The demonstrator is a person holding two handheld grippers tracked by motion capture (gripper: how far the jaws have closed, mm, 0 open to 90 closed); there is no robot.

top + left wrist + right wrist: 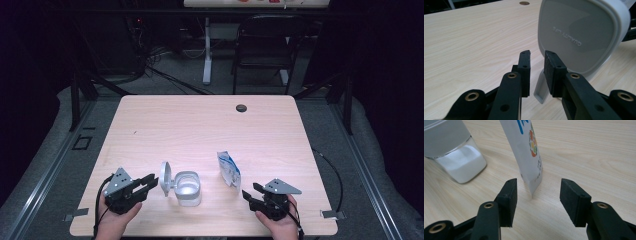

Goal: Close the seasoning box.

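Note:
A white plastic container (188,188) stands near the table's front edge, its hinged lid (165,178) swung open and upright on its left. My left gripper (153,182) points at that lid from the left. In the left gripper view the lid (579,35) rises just beyond the gripper (537,58), whose jaws are open by a narrow gap with nothing between them. A white and blue pouch (229,169) stands upright to the container's right. My right gripper (251,190) sits just in front of it, wide open (537,187), with the pouch's lower edge (529,152) just beyond the gap between its fingertips.
The wooden table (200,125) has a dark cable hole (241,108) near its far edge. Behind the table stand a black chair (265,45) and a white desk leg (207,50). The container (456,155) sits left of the pouch in the right gripper view.

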